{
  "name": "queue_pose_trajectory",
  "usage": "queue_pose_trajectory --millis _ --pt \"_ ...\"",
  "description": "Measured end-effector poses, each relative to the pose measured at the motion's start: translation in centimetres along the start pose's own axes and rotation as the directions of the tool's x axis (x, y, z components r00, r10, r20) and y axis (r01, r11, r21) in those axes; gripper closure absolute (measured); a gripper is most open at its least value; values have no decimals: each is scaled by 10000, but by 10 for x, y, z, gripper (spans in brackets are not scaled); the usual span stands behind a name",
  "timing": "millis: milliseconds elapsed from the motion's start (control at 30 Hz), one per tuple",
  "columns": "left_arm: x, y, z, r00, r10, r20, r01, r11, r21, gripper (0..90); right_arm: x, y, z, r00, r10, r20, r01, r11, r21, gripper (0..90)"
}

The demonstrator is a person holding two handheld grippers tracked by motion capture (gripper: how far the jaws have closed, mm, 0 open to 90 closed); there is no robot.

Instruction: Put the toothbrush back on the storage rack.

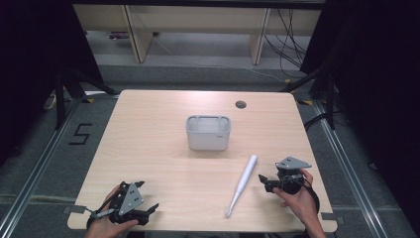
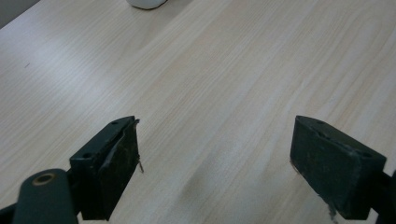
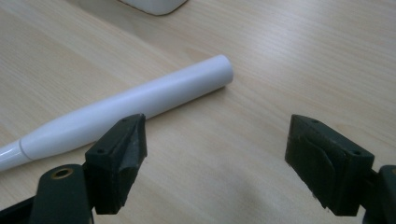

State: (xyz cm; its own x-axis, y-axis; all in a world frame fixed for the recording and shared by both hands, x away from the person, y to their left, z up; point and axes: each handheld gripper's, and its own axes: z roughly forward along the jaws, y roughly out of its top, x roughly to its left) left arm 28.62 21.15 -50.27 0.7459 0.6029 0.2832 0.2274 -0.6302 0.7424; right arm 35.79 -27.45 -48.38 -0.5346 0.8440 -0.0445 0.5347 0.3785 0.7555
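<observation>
White container (image 1: 208, 133) well beyond toothbrush (image 1: 241, 184), bare table (image 1: 148, 148) between.

My left gripper (image 2: 215, 163) has its fingers (image 2: 116, 163) spread wide over bare bench (image 2: 233, 70); a white container's (image 2: 147, 3) edge sits far ahead.

I see a white wand (image 1: 242, 184) lying on my pale, wood-grained table (image 1: 148, 144), a light grey bin (image 1: 208, 133), and black tongs (image 3: 212, 161) topped by grey plates (image 1: 292, 162).
</observation>
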Motion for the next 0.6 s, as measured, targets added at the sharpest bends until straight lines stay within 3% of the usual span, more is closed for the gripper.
queue_pose_trajectory --millis 100,133,200,267,333,433,533,600 --pt "-1 1 0 9999 -129 58 130 9999 -65 150 -1 1 2 10000 38 -82 -39 10000 -89 215" --pt "-1 1 0 9999 -114 46 115 9999 -54 150 -3 2 3 9997 -208 -102 205 9996 -200 219" --pt "-1 0 0 10000 -29 71 29 10000 -13 150 -2 6 3 9999 77 -74 -79 9998 -203 230" --pt "-1 0 0 9999 -104 101 103 9999 26 150 -3 6 5 9998 -180 -114 178 9996 -225 232" --pt "-1 0 0 9997 -214 86 215 9998 -61 150 -2 10 7 9999 17 -101 -19 9996 -269 245" --pt "-1 0 0 10000 -35 23 35 10000 -26 150 -3 11 8 9999 102 -138 -105 9997 -215 250" --pt "-1 0 0 9999 34 129 -34 10000 43 150 -2 16 10 9998 -165 -54 163 9993 -344 291" --pt "-1 0 -1 9999 -112 101 112 9999 32 150 -1 20 12 9990 -372 -264 362 9987 -360 341"
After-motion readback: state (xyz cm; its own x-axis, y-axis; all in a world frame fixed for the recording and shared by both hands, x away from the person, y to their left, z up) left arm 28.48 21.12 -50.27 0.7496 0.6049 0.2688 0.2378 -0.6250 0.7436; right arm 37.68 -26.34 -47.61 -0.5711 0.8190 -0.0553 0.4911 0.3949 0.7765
